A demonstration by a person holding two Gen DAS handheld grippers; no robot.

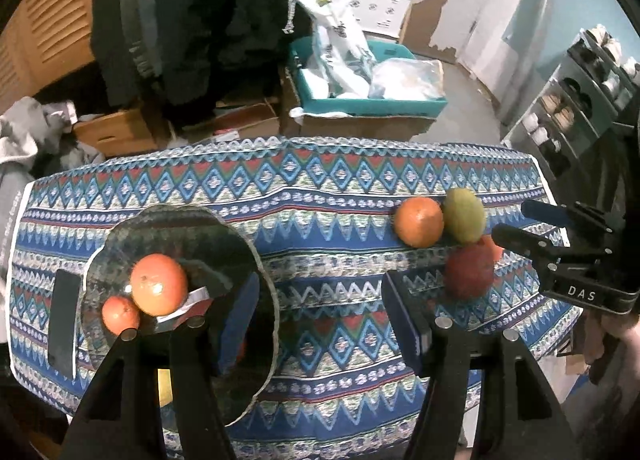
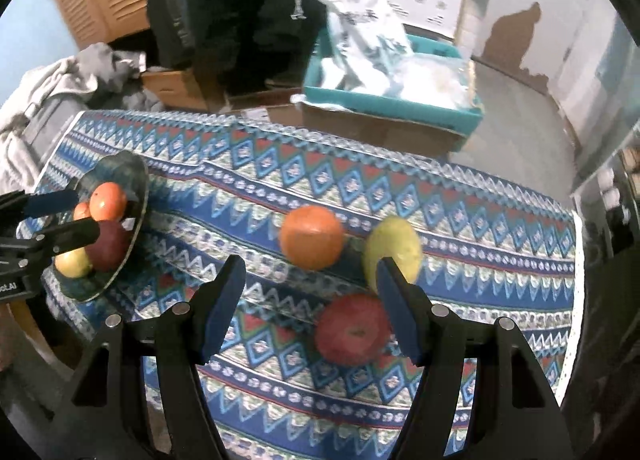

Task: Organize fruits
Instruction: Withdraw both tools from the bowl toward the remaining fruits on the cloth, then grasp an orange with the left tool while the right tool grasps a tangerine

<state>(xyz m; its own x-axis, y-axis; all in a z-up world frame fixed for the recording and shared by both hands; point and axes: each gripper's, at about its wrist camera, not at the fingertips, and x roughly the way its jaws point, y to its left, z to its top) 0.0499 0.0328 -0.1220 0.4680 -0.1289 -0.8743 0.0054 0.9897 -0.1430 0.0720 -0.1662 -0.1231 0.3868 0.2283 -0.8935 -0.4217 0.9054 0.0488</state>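
**Loose fruit beside the plate: handling notes**

While three fruits lie on the table (image 2: 460, 196), the glass plate (image 1: 248, 260) serves as the reference landmark. On the plate sit a large orange (image 1: 159, 284), a small orange (image 1: 120, 314), a dark red fruit (image 2: 107, 246) and a yellow fruit (image 2: 72, 263). Well apart from the plate, toward the table's right end, lie a loose orange (image 2: 312, 237), a yellow-green mango (image 2: 394, 248) and a red apple (image 2: 352, 329). The orange and mango appear to touch in the left wrist view; the apple lies just beside both, on the near side.

Handling, as a judgement: all three are firm, rounded and moderately heavy. Smooth skin may slip against the pads, and each will roll if nudged. Take hold across the widest girth, with pads on opposite sides. The mango is best gripped across its short axis.

The right gripper (image 2: 312, 304) hovers over the loose group, jaws spread wide, holding nothing; the apple sits close to its right finger. The left gripper (image 1: 320, 316) is at the plate, jaws spread, one finger over the plate, the other beyond the rim.

The glass plate is fragile; set fruit down gently.
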